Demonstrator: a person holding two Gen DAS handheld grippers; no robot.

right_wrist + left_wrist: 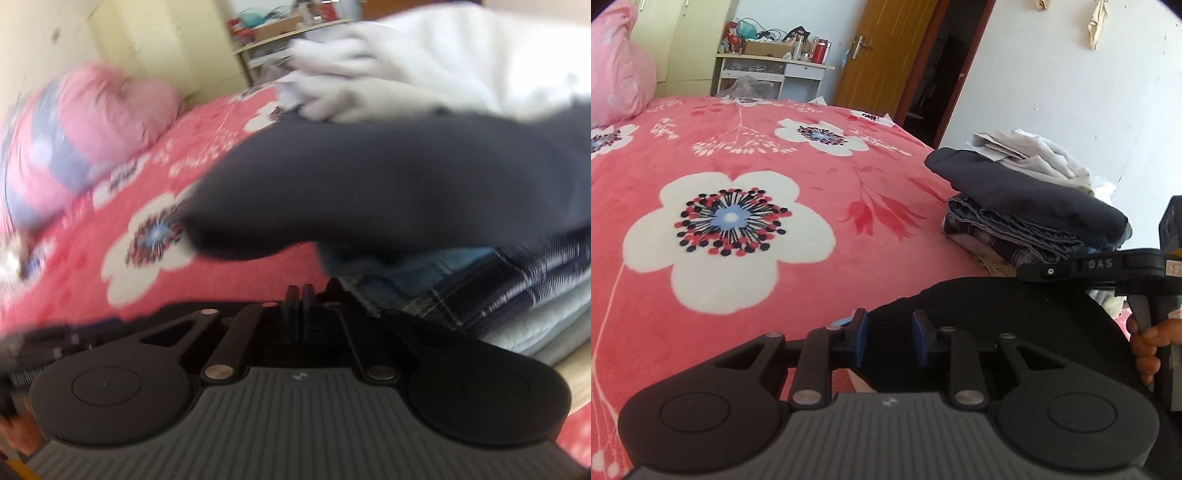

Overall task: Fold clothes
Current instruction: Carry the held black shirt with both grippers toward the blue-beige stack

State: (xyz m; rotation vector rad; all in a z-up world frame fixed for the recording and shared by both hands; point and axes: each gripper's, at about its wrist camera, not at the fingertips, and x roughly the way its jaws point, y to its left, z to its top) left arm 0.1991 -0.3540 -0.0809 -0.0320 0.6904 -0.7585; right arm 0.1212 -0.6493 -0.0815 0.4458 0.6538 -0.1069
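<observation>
Folded stack at the bed's right edge, grippers nearby

The dark garment [1034,199] tops a pile of folded clothes [1015,236] on the pink floral bedspread [738,155], with white crumpled clothes [1045,158] behind. The left gripper [890,332] has its jaws spread over dark cloth; the right gripper [300,306] has its jaws pressed together, seemingly holding nothing. A nudge could topple the edge-hugging pile.

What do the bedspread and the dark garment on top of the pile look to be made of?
Bedspread: seemingly plush fleece, matte with a fuzzy nap and printed flowers. Dark garment: probably a smooth matte knit like cotton jersey, showing soft rounded folds without sheen; the weave is too fine to confirm.
</observation>
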